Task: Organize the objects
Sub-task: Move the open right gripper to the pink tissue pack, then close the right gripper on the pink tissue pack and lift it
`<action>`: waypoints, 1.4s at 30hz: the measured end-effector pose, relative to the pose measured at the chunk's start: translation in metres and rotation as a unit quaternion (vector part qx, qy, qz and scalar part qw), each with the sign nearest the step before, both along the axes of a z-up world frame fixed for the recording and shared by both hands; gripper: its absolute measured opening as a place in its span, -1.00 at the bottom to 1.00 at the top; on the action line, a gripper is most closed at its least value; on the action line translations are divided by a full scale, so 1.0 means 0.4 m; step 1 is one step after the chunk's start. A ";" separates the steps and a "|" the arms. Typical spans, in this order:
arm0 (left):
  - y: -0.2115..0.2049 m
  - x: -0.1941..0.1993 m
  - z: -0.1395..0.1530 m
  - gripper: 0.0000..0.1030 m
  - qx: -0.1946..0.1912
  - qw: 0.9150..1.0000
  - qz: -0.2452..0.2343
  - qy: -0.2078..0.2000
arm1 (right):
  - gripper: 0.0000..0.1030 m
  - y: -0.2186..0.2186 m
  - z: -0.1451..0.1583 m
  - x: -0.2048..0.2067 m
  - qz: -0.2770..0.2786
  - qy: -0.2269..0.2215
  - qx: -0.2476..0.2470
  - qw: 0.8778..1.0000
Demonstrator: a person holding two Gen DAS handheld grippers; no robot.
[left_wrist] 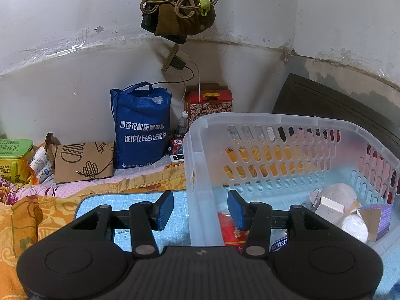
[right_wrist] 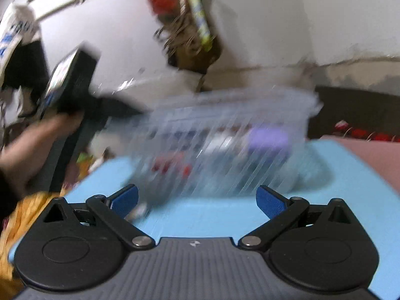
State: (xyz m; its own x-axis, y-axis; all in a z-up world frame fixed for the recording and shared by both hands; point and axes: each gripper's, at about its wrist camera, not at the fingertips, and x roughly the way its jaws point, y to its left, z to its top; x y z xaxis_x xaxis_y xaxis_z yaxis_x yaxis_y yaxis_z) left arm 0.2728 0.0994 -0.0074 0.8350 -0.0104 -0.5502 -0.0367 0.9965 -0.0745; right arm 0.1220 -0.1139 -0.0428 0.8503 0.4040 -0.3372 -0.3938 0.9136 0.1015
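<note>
A translucent white slotted basket (left_wrist: 252, 122) stands on a light blue mat (left_wrist: 140, 200). Inside it lie a red packet (left_wrist: 231, 232), white round pads (left_wrist: 355, 227), a small white box (left_wrist: 330, 208) and a purple carton (left_wrist: 380, 218). My left gripper (left_wrist: 200, 208) is open, its jaws either side of the basket's near left wall. In the blurred right wrist view the basket (right_wrist: 225, 145) is ahead on the mat (right_wrist: 200, 222). My right gripper (right_wrist: 197, 200) is open and empty in front of it. A small pale object (right_wrist: 138, 211) lies by its left finger.
A blue tote bag (left_wrist: 142, 127), a brown paper bag (left_wrist: 83, 162), a green box (left_wrist: 15, 155), a water bottle (left_wrist: 181, 125) and a red box (left_wrist: 208, 102) stand along the wall. Orange floral bedding (left_wrist: 30, 220) lies left. The left hand with its gripper (right_wrist: 62, 95) shows at left.
</note>
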 end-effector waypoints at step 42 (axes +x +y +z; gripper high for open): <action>-0.015 -0.001 -0.002 0.03 0.009 1.000 0.003 -0.006 | 0.31 -0.055 -0.049 -0.036 0.024 0.009 -0.022 0.999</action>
State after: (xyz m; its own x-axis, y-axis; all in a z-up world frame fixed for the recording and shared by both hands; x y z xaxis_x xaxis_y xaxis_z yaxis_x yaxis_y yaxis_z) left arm 0.2725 0.0935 -0.0081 0.8411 0.0038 -0.5408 -0.0415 0.9975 -0.0575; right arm 0.1078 -0.1360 -0.0623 0.8242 0.4280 -0.3708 -0.4348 0.8978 0.0697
